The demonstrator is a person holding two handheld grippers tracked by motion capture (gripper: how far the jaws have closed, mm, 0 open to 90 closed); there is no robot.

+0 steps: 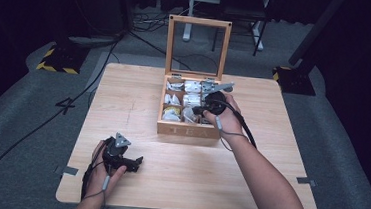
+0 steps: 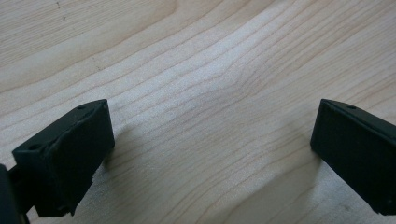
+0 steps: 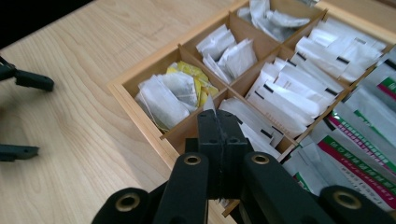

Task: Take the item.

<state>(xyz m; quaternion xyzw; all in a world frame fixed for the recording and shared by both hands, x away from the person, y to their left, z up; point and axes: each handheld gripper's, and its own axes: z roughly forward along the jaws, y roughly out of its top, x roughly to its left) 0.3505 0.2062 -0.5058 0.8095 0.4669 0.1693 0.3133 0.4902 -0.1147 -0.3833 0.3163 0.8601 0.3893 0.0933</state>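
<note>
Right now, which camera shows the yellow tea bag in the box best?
The right gripper view: the yellow tea bag lies close up in the tea box's corner compartment, among white packets. In the high view it is a small yellow spot. The left gripper view shows bare table.

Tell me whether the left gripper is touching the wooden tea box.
Apart. The high view shows the left gripper near the front edge of the table, with bare tabletop between it and the wooden tea box.
</note>
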